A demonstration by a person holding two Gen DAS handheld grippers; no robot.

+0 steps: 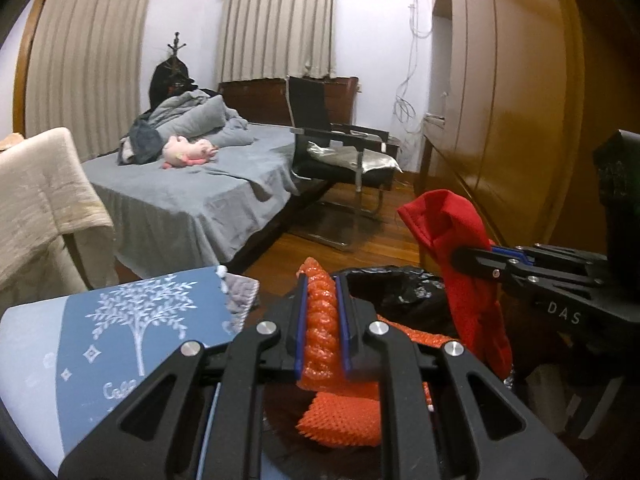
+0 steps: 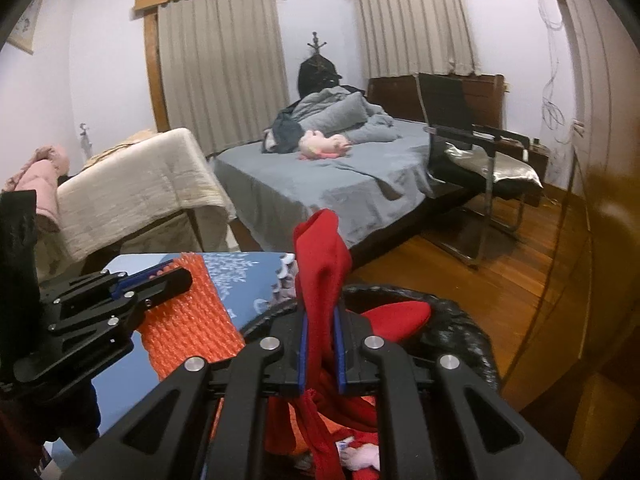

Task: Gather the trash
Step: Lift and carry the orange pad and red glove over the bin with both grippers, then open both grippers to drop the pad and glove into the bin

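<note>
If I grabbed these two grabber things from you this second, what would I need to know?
Left gripper: shut on the orange foam net.
Right gripper: shut on the red cloth.
Both pieces hang at the rim of the black-lined trash bin, beside the blue patterned tabletop.
Done: both pieces are picked up.
Left: let them go into the bin. I can't tell whether more trash remains elsewhere.

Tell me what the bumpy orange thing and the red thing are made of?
The orange thing, pinched in the left tool, looks like foam netting: a soft, matte mesh of little raised cells, like fruit wrap. The red thing, pinched in the right tool, looks like cloth, maybe fleece or felt: fuzzy, matte and folding limply.
</note>
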